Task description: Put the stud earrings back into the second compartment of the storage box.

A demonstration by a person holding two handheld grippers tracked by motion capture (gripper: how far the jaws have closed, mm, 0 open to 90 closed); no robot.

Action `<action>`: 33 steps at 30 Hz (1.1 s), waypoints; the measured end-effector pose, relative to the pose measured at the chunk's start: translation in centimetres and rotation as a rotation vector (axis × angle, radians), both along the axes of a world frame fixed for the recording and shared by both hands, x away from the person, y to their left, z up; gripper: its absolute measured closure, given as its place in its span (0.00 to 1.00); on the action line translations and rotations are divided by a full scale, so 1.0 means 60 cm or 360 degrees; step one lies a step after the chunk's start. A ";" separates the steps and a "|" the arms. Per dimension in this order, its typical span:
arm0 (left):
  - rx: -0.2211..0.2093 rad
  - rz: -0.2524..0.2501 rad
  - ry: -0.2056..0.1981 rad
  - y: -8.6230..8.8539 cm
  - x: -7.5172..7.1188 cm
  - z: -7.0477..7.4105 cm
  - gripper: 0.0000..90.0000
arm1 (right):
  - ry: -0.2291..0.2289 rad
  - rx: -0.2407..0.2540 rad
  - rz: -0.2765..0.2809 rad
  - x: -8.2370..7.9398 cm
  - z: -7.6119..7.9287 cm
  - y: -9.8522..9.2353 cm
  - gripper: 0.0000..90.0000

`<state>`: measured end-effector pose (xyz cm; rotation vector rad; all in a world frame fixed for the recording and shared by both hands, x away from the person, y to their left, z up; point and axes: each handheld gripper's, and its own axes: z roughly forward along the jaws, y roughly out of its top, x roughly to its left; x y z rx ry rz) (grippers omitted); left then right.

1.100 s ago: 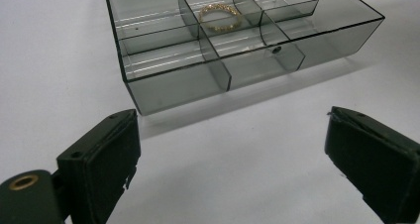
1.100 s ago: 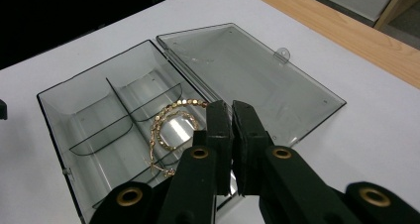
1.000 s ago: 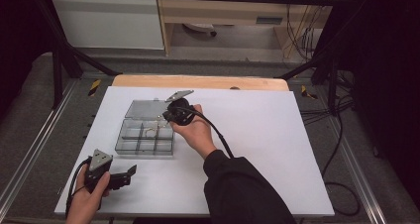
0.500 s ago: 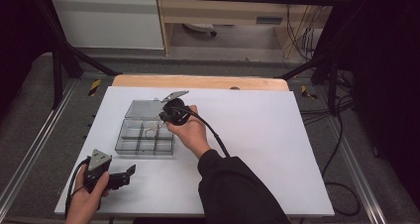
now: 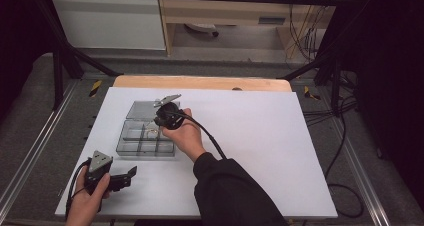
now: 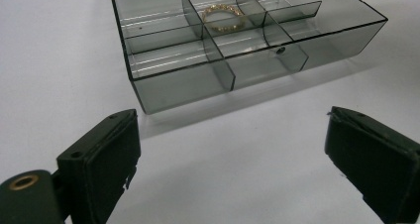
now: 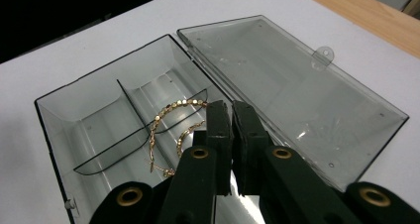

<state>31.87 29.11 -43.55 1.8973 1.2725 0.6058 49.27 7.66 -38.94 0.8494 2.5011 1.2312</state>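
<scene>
A clear grey compartment box point(image 5: 131, 145) lies open on the white table, its lid point(image 5: 142, 110) folded flat behind it. A gold bracelet point(image 6: 222, 17) rests in a middle compartment, draped over a curved divider point(image 7: 174, 127). My right gripper point(image 5: 164, 120) hovers over the box's back part and points down into it. Its jaws point(image 7: 231, 116) are shut just right of the bracelet, and I see nothing between the pads. My left gripper point(image 5: 126, 178) rests at the near left of the table, open point(image 6: 233, 130) and aimed at the box's front wall point(image 6: 178, 85).
The lid point(image 7: 292, 85) has a small clasp tab at its far edge. A wooden strip point(image 5: 200, 82) borders the table's back. Cables point(image 5: 345, 151) hang off the right side. White tabletop point(image 5: 280, 146) stretches to the right of the box.
My right hand has shifted left and slightly down over the box with its jaws staying shut. The left hand and the box have not moved.
</scene>
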 end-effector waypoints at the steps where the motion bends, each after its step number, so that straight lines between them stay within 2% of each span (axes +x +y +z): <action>1: -0.0007 0.0002 -0.0009 -0.001 0.001 -0.001 0.08 | 0.0004 -0.0003 -0.0002 0.001 -0.003 0.003 0.97; 7: 0.0001 -0.0006 0.0003 -0.001 0.000 -0.001 0.08 | 0.0029 -0.0019 -0.0001 0.004 -0.018 0.021 0.97; 10: -0.0008 0.0000 -0.0002 0.001 0.000 -0.001 0.08 | 0.0027 -0.0053 -0.0020 0.011 -0.029 0.030 0.97; 11: -0.0009 0.0002 -0.0005 0.001 0.001 -0.001 0.08 | 0.0030 -0.0030 -0.0047 0.013 -0.032 0.032 0.94; 13: -0.0011 0.0002 -0.0008 0.001 0.002 0.000 0.08 | 0.0043 -0.0005 -0.0087 0.014 -0.034 0.034 0.80; 15: -0.0019 0.0017 -0.0015 0.003 0.002 0.002 0.08 | 0.0021 -0.0003 -0.0093 0.008 -0.030 0.034 0.76; 16: -0.0019 0.0025 -0.0021 0.005 0.002 0.002 0.08 | 0.0008 0.0023 -0.0088 0.003 -0.027 0.031 0.75; 18: -0.0014 0.0024 -0.0015 0.006 0.002 0.002 0.08 | -0.0013 0.0079 -0.0081 -0.006 -0.020 0.022 0.69; 20: -0.0022 0.0019 -0.0015 0.005 0.003 0.001 0.09 | -0.0042 0.0118 -0.0100 -0.015 -0.011 0.008 0.59; 22: -0.0021 0.0010 -0.0014 0.003 0.003 0.001 0.09 | -0.0048 0.0131 -0.0161 -0.022 -0.005 -0.004 0.43; 25: -0.0016 0.0012 0.0004 0.003 0.002 -0.002 0.08 | -0.0076 0.0142 -0.0228 -0.035 0.004 -0.029 0.30; 29: -0.0005 0.0011 0.0004 0.001 0.003 -0.003 0.08 | -0.0086 0.0204 -0.0263 -0.049 0.018 -0.064 0.22; 33: -0.0010 0.0014 -0.0002 -0.002 0.001 -0.002 0.08 | -0.0057 0.0261 -0.0281 -0.063 0.034 -0.108 0.15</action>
